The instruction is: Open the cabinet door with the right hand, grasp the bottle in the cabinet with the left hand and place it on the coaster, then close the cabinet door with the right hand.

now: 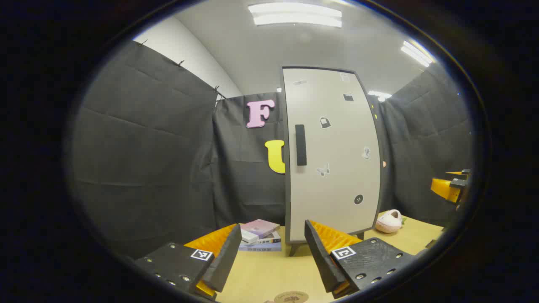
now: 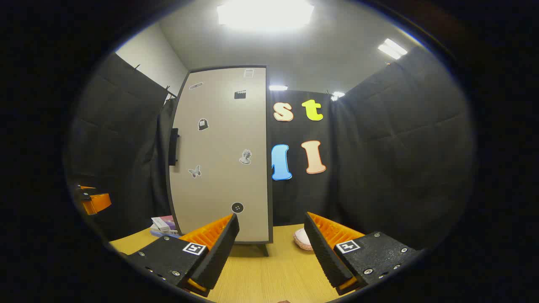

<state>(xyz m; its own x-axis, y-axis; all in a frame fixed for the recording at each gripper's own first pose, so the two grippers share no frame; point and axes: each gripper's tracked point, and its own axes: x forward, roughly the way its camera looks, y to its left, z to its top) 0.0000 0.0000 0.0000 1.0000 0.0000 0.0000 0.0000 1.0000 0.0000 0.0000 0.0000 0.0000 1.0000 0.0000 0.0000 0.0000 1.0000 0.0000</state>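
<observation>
- Left gripper view: left gripper (image 1: 273, 252) is held low over the wooden table (image 1: 269, 273), jaws spread wide, nothing between them.
- Cabinet (image 1: 332, 155) is seen straight ahead on the table, door shut, dark handle (image 1: 300, 144) near its left edge; the bottle is hidden behind the door.
- Coaster (image 1: 291, 297) is cut off at the bottom edge, just below the fingers.
- Stacked books (image 1: 261, 235) lie left of the cabinet, a pink slipper (image 1: 389, 221) right of it.
- Right gripper (image 1: 451, 187) is glimpsed at the far right edge; its jaw state cannot be told here.
- Right gripper view: right gripper (image 2: 271, 248) is held over the table (image 2: 269, 277), jaws spread, empty, well apart from the cabinet (image 2: 223, 155).
- Door is shut, handle (image 2: 173, 146) on its left edge.
- Slipper (image 2: 304, 239) is partly covered by the right finger; books (image 2: 163, 224) show at the cabinet's left foot.
- Left gripper (image 2: 93, 200) is seen at the left edge.
</observation>
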